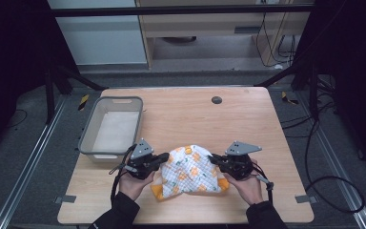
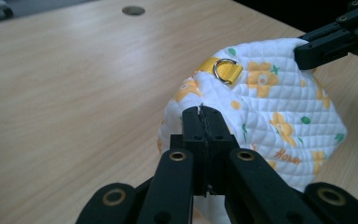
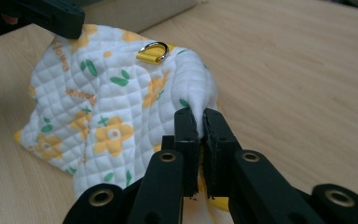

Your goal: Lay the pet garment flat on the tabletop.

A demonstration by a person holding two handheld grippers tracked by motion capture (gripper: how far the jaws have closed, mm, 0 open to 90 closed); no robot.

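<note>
High view: quilted floral cloth [image 1: 190, 171], bunched.

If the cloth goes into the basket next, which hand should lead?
Left, probably. The left gripper is shut on the quilted cloth on the side nearer the grey basket; the right gripper grips the far side.

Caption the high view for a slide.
Both grippers, left and right, pinch a quilted floral cloth beside a grey basket.

Your high view is evenly lit from above: desk [image 1: 248, 119] bright, surroundings nearly black, soft shadows only. Both gripper views are sharp on the cloth [image 2: 279, 107], mild glare on its metal ring [image 2: 224, 70], far desk edge blurred.
</note>
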